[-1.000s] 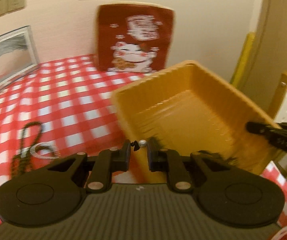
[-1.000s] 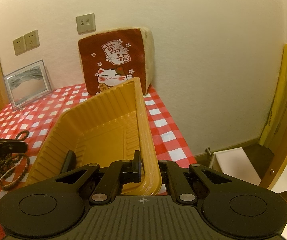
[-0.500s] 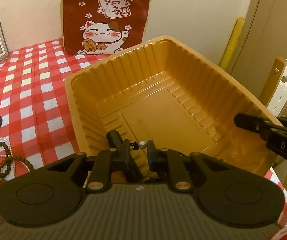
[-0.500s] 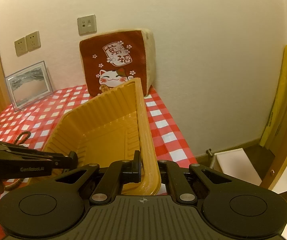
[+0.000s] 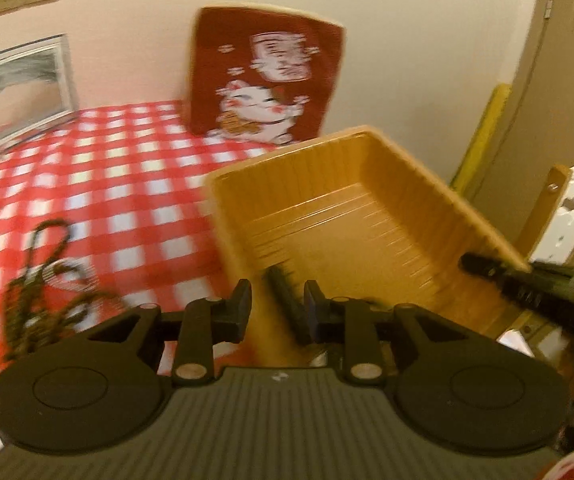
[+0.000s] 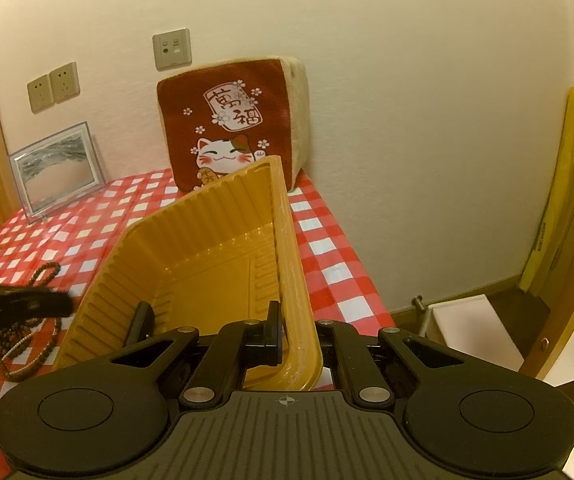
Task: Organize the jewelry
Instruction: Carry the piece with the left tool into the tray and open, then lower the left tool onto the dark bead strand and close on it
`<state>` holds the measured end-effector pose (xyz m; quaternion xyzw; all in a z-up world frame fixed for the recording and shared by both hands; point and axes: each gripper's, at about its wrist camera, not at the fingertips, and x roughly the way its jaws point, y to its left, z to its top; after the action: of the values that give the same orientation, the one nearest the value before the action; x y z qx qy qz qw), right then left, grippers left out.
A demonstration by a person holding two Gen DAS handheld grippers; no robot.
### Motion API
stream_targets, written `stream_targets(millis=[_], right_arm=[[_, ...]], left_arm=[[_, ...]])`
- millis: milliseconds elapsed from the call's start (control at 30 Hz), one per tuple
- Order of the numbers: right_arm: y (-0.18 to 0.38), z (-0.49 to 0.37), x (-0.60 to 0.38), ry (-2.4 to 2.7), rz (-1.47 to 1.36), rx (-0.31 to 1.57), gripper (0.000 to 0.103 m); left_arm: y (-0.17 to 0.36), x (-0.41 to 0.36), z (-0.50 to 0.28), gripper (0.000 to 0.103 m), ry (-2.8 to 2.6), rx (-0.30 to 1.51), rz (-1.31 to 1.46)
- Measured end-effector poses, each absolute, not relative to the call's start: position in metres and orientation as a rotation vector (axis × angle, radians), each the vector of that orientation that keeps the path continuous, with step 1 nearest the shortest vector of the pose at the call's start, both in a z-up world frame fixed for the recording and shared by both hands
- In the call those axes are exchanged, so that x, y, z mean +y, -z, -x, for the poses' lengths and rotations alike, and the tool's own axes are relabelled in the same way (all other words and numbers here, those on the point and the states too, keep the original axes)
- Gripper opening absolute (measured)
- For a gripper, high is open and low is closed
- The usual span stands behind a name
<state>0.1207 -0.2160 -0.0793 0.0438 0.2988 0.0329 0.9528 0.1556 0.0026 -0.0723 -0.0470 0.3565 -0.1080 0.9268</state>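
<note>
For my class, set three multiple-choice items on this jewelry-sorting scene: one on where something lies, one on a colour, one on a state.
1. Where are the bead strings?
A. inside the tray
B. on the checked cloth beside the tray
C. on the cushion

2. What colour is the tray?
A. yellow-orange
B. blue
C. white

3. How is the right tool?
A. wide open, apart from everything
B. out of view
C. shut on the tray's rim

Answers:
1 B: the beads lie on the cloth, outside the tray wall.
2 A: its ribbed walls are yellow-orange.
3 C: its fingers clamp the near wall.
</note>
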Motion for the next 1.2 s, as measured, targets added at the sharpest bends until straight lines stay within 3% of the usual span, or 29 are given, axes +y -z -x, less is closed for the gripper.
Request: stream_targets(millis=[500, 1200], right_arm=[[0.079, -0.121, -0.216, -0.068, -0.089, 0.608, 0.005], [0.082, -0.12, -0.217, -0.06, -0.082, 0.614, 0.005]], left_arm=[[0.104, 0.08, -0.097, 0.025, -0.061, 0.862, 0.055], [0.129, 0.123, -0.142, 0.023, -0.167, 0.856, 0.134]])
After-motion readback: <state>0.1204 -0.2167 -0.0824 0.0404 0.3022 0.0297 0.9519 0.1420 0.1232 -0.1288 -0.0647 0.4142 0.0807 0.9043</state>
